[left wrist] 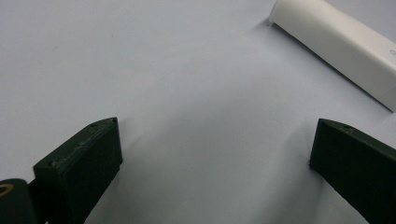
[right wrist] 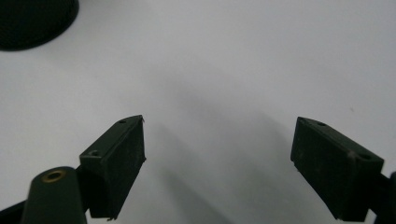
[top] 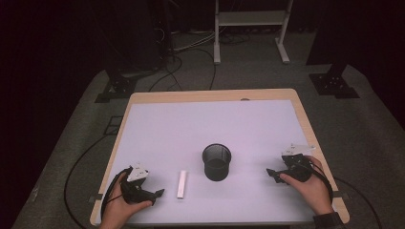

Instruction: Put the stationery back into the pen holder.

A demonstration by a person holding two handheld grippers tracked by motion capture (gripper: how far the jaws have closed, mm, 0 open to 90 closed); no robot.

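White bar [top: 182,184] lies flat betw left gripper [top: 152,196] & black mesh cup [top: 217,162]. Both grippers' jaws spread wide, empty; right gripper [top: 273,174] sits beside cup. Left should straddle bar's narrow width, square on, then close.

White bar [left wrist: 341,44] and black mesh cup [right wrist: 35,21], both edge-cropped
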